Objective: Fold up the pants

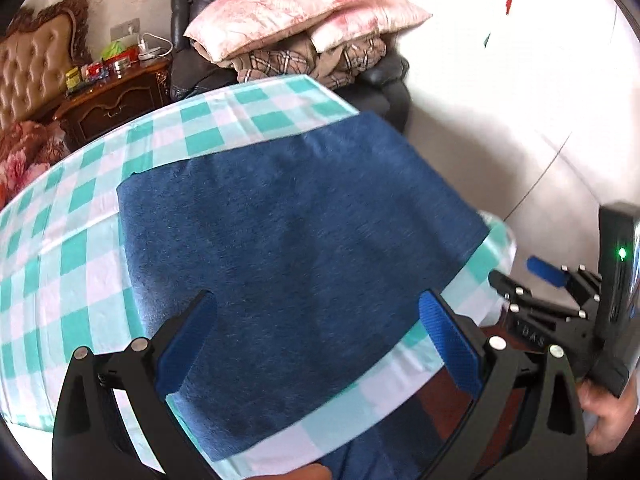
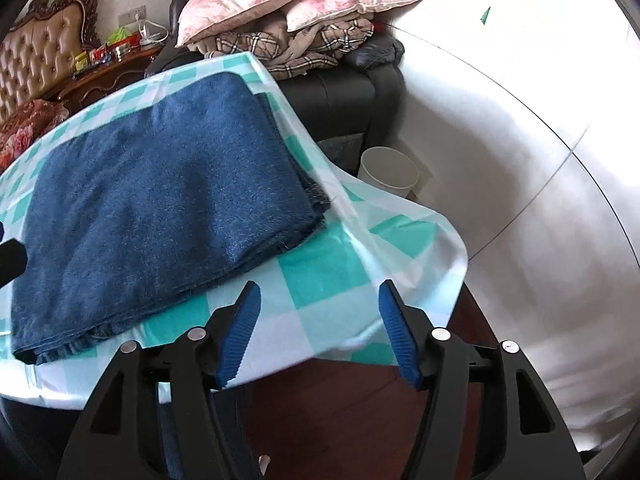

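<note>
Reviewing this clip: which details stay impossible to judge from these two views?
- Pants, right wrist view: folded, so waistband and layer count are hidden.
- Pants' near edge, left wrist view: covered by the left gripper.
- Nightstand items: too small to identify.
- White cup: contents hidden behind the tablecloth.

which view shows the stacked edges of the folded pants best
The right wrist view: the folded pants lie whole on the checked cloth, layered edges visible at their right side. The left wrist view shows only a flat blue top surface, edges unclear.
</note>
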Motion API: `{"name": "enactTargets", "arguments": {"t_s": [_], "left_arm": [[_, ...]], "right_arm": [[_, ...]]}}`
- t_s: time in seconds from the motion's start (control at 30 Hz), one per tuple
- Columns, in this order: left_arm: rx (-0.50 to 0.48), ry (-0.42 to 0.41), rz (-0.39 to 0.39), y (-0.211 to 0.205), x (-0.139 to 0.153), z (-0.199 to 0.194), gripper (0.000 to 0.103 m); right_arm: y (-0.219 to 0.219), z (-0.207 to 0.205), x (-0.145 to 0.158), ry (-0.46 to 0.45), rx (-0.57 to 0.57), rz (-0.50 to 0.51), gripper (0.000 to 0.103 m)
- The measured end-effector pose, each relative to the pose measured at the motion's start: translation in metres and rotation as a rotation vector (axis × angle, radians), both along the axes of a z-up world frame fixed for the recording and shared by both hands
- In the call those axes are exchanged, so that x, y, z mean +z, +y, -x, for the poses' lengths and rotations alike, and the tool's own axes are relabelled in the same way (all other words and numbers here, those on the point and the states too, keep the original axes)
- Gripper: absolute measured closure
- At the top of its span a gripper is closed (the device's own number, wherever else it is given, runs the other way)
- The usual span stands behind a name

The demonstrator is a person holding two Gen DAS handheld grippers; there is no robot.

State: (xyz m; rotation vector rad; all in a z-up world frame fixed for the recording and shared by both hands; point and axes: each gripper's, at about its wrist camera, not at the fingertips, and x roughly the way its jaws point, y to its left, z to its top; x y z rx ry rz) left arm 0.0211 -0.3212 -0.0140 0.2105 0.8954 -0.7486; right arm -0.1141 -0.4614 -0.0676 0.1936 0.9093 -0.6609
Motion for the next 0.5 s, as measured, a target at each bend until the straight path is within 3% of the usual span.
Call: {"name": "enactTargets", "arguments": {"t_s": [0.3, 0.5], "left_arm": [[0.076, -0.050, -0.038, 0.008, 0.015, 0.016, 0.002], [0.064, -0.064, -0.019, 0.012, 0.022, 0.020, 0.002]], "right_arm": [[0.014, 0.009, 0.030, -0.059, 0.022, 0.003, 0.035], [0.019, 0.009, 0.035, -0.066, 0.029, 0.009, 0.035]]}}
